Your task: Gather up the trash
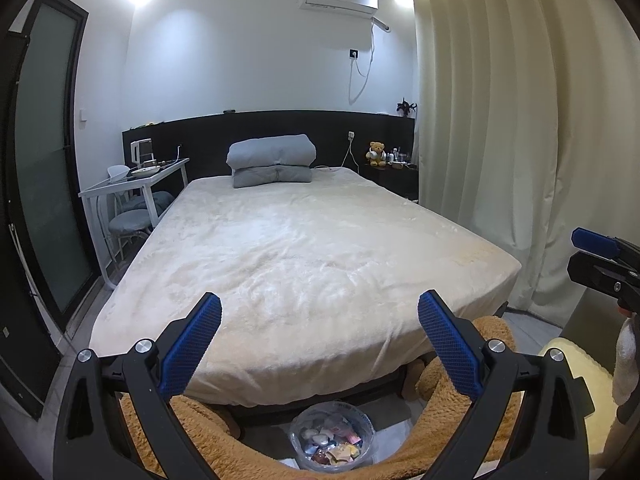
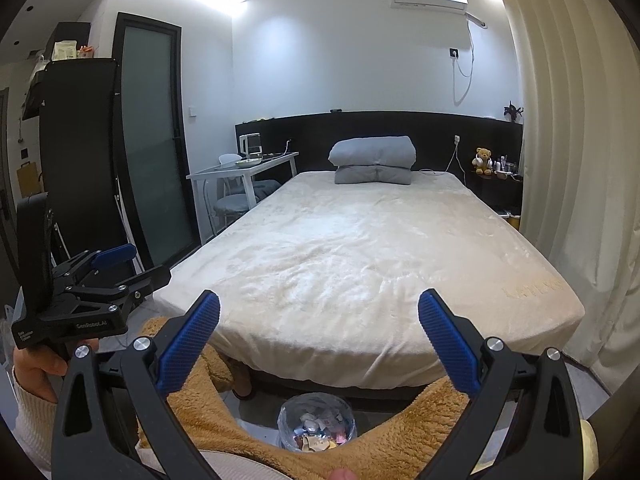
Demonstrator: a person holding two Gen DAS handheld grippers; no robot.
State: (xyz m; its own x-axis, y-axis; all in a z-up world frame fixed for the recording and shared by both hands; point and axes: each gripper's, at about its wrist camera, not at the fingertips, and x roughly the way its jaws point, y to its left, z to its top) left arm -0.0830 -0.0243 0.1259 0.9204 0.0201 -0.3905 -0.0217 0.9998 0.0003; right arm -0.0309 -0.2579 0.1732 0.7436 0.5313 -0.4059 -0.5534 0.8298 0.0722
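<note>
A small bin lined with a clear bag [image 1: 331, 436] stands on the floor at the foot of the bed, between a person's legs in fuzzy tan trousers [image 1: 192, 432]. Crumpled wrappers and scraps [image 1: 334, 446] lie inside it. The same bin [image 2: 317, 424] shows low in the right wrist view. My left gripper [image 1: 320, 312] hangs open above the bin with nothing between its blue pads. My right gripper [image 2: 319, 310] is also open and holds nothing. Each gripper appears at the edge of the other's view, the right gripper [image 1: 600, 256] and the left gripper [image 2: 120, 268].
A wide bed with a cream cover [image 1: 296, 248] fills the middle, with folded grey bedding [image 1: 272, 160] at its head. A white table [image 1: 132, 184] and stools stand left, curtains [image 1: 520, 140] right, a dark glass door [image 2: 156, 140] further left. A nightstand holds a teddy bear [image 1: 377, 153].
</note>
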